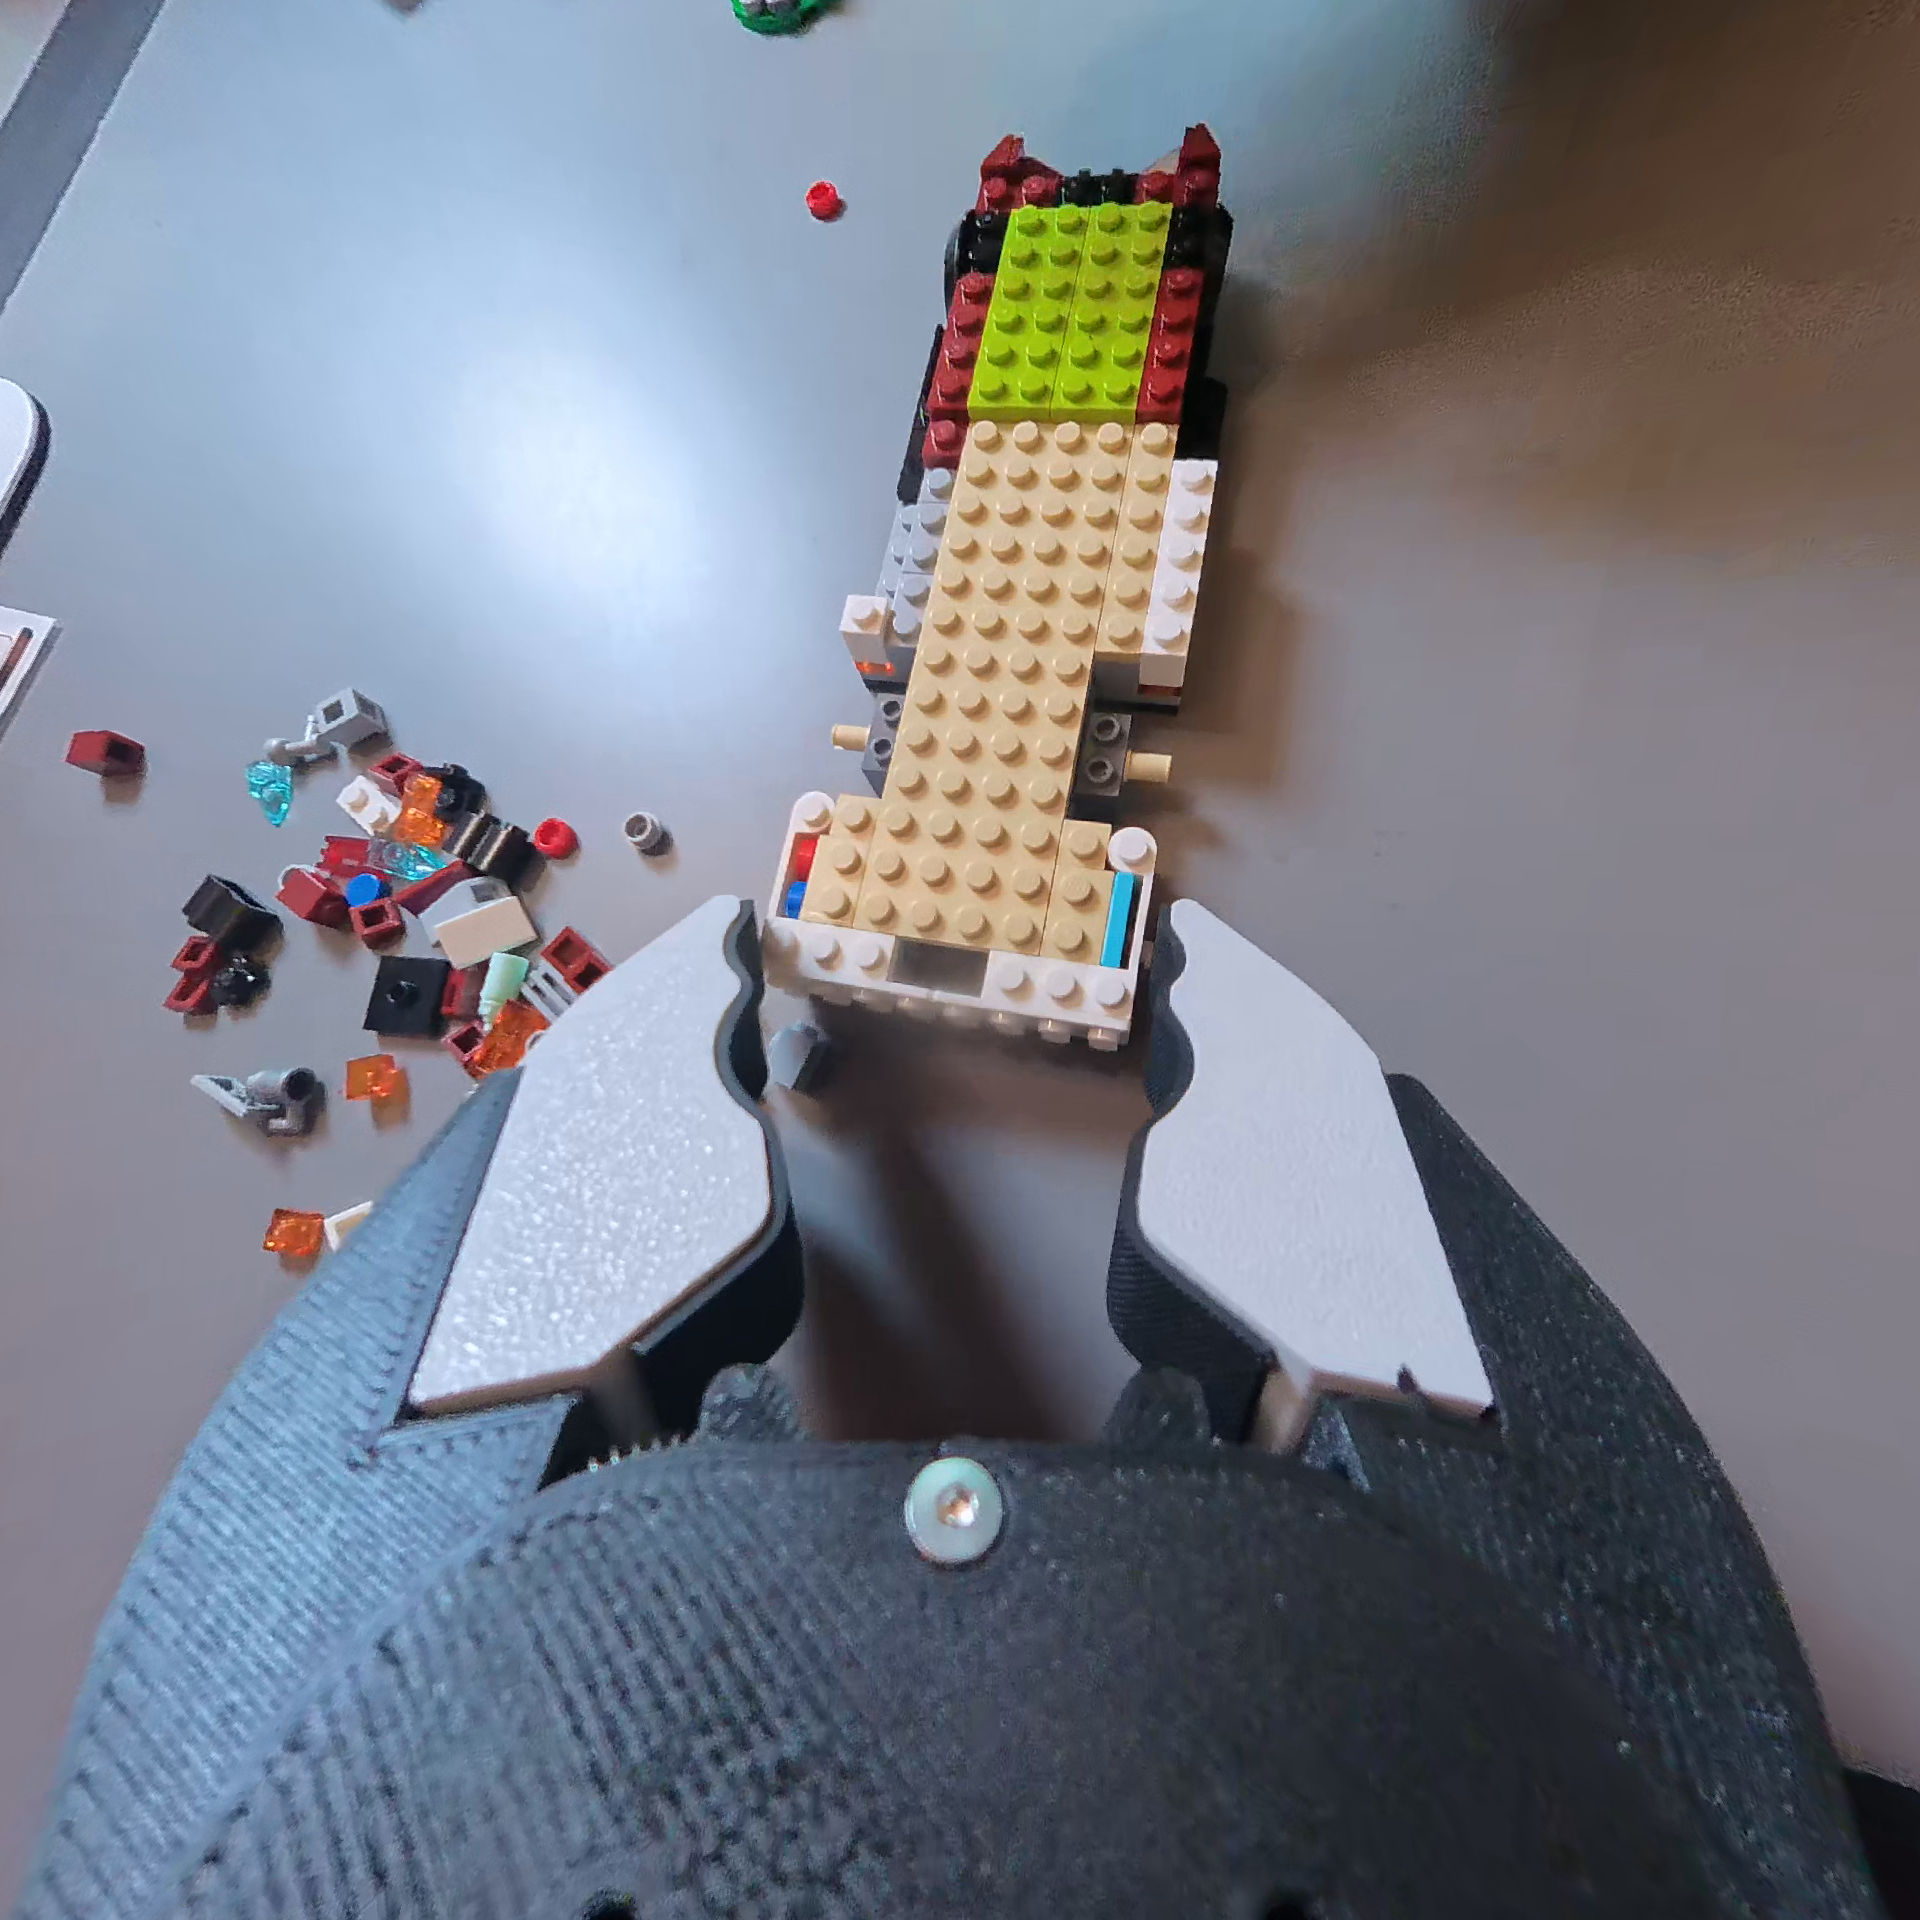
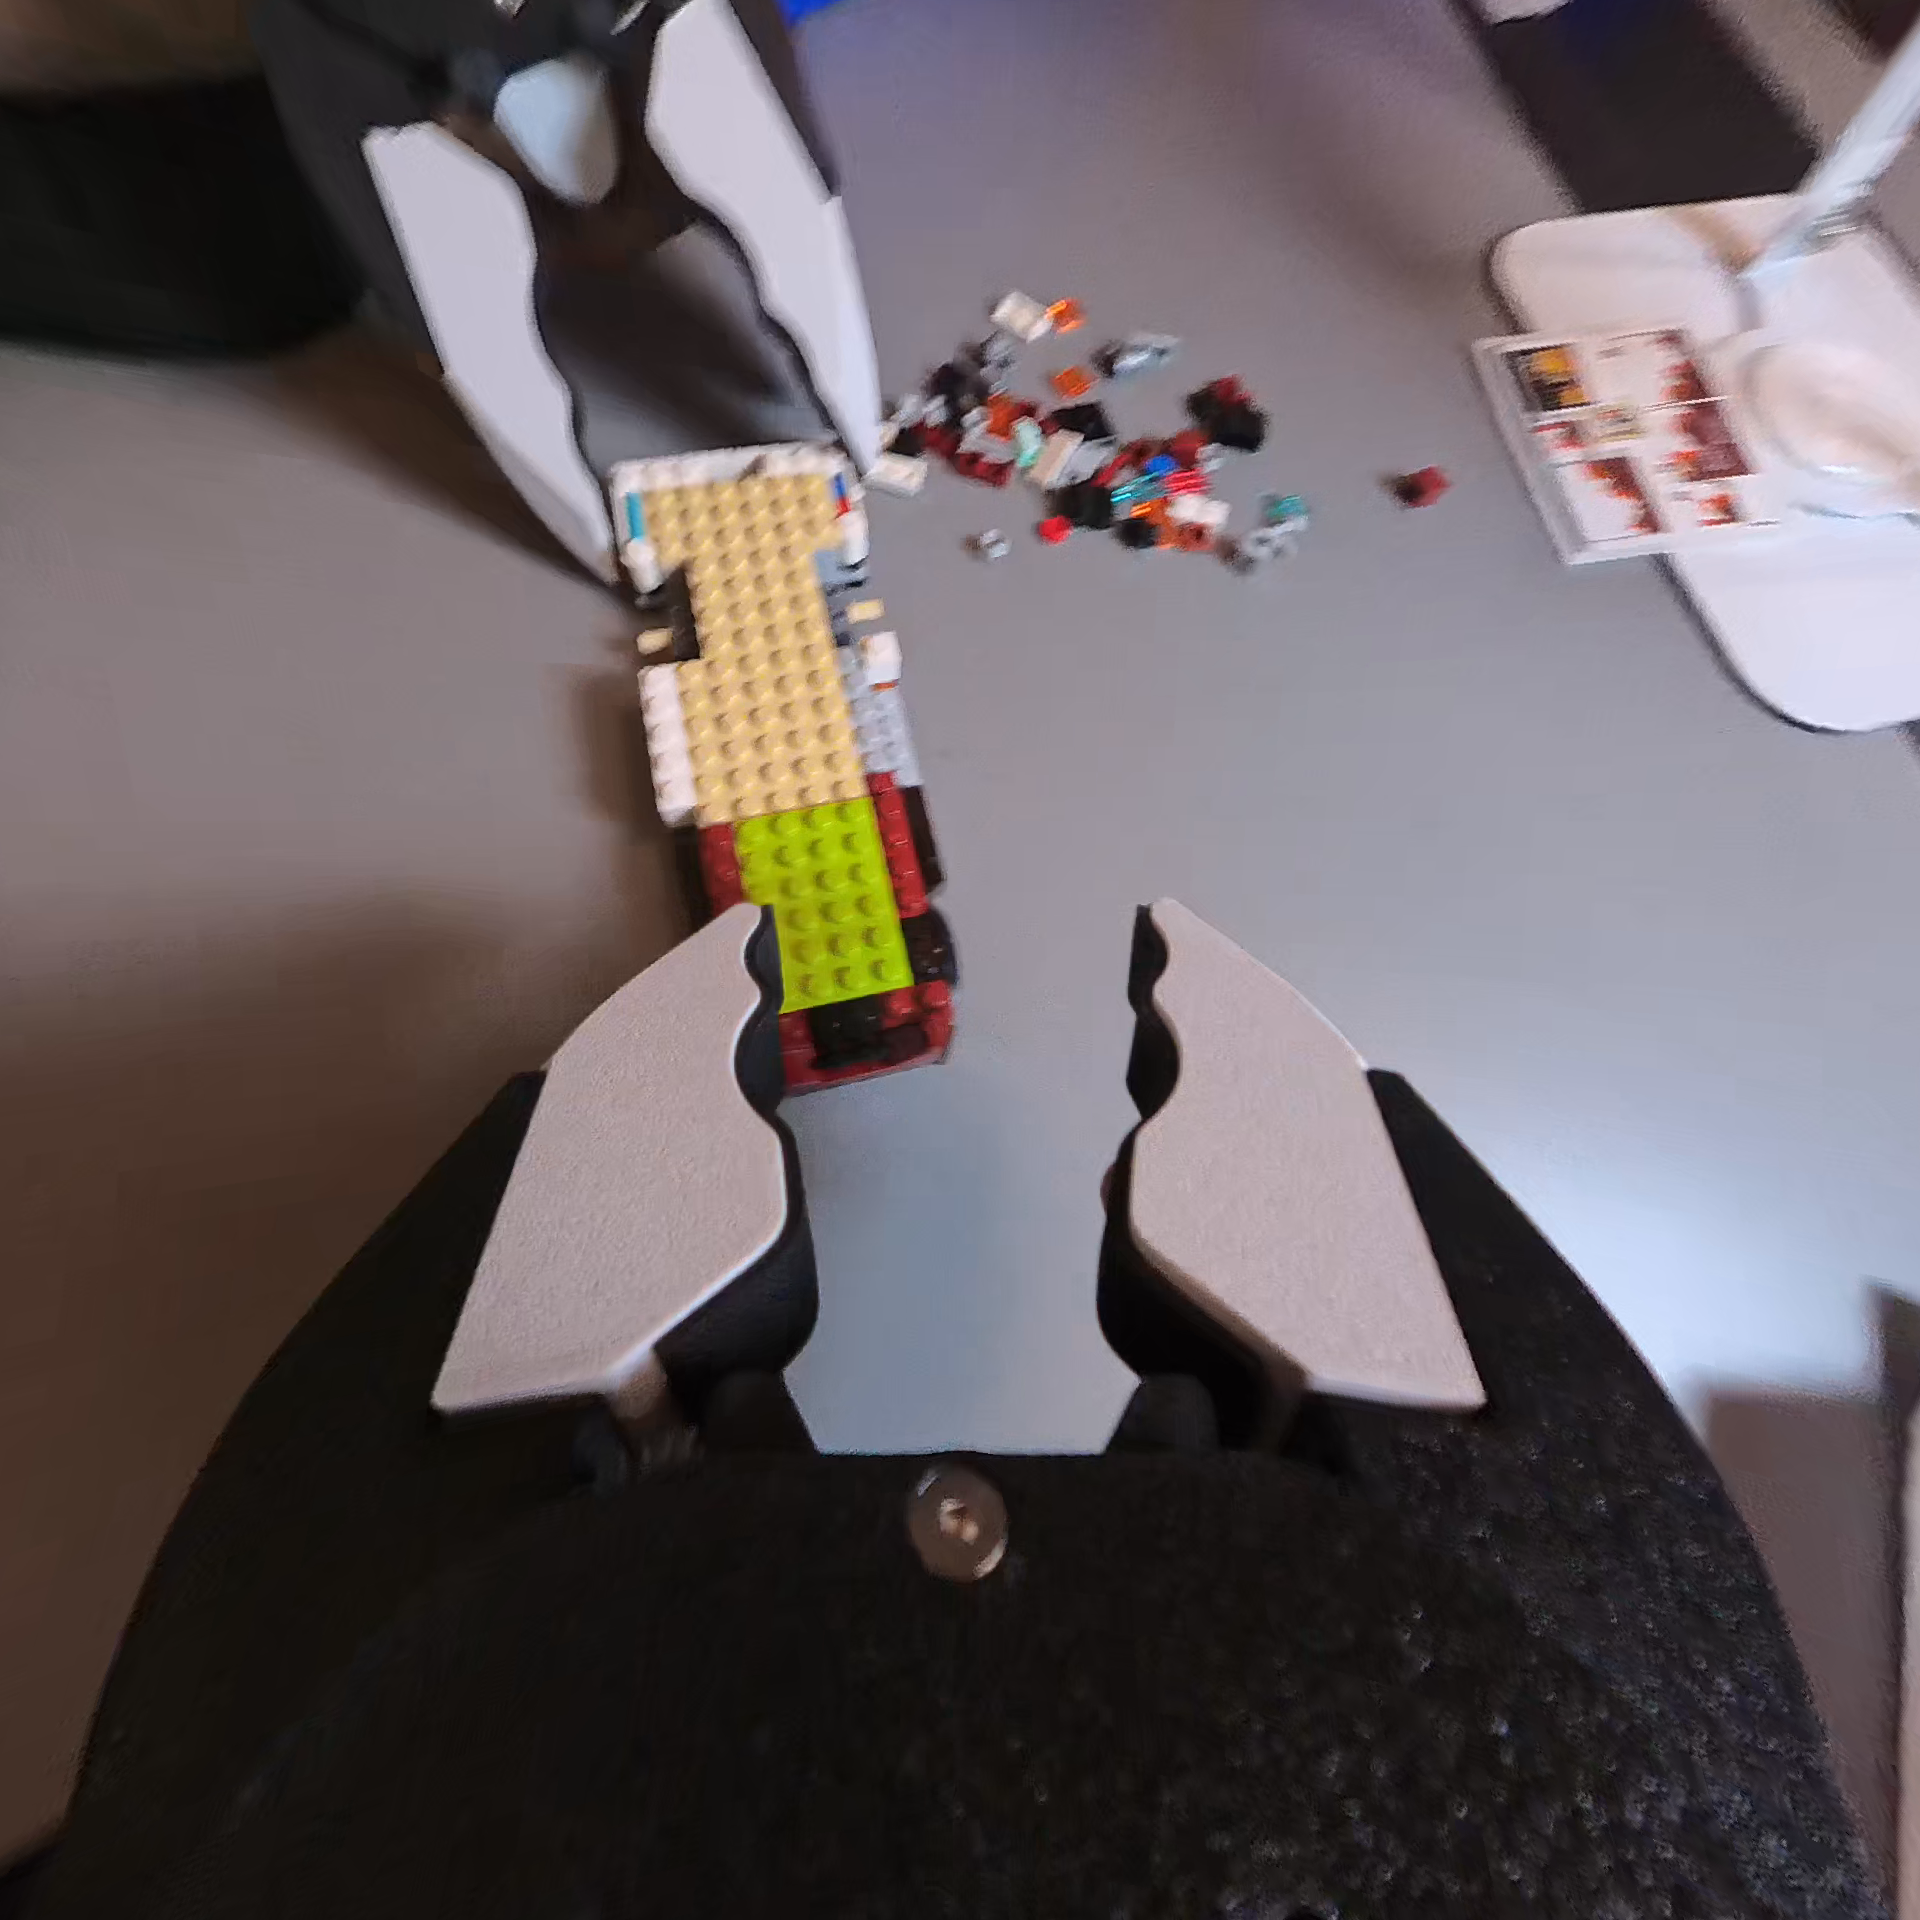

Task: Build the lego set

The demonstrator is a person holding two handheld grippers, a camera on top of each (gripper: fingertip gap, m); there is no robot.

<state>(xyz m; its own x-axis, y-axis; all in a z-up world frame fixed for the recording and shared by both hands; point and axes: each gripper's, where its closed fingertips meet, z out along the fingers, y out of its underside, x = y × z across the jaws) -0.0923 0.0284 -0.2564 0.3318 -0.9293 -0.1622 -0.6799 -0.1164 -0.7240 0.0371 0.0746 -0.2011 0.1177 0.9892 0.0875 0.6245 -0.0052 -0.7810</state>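
A long brick-built model (image 1: 1023,623) lies flat on the grey surface (image 1: 468,416), studs up. Its middle is a tan studded deck, one end is lime green with dark red and black edging, and the other end is a white frame with a clear piece and a light blue strip.

The left claw (image 1: 951,966) stands wide open at the white end of the model. That end sits between its two fingertips (image 1: 717,956); the right wrist view shows the same claw straddling it. The tips lie just beside the white frame, and it is hard to tell whether either pad touches it; nothing is clamped. A small grey brick (image 1: 798,1055) lies on the surface just inside the left fingertip.

The right claw (image 2: 951,987) is also wide open, at the lime green and dark red end. Its left fingertip (image 2: 727,977) overlaps the edge of that end in view, while the other fingertip stands well apart over bare surface. It grips nothing.

Beside the model lies a pile of loose bricks (image 1: 416,894) in dark red, black, white, clear orange and clear blue. A single red round stud (image 1: 823,200) lies apart near the green end. An open instruction booklet (image 2: 1631,436) rests farther off, partly on a white tray (image 2: 1766,623).
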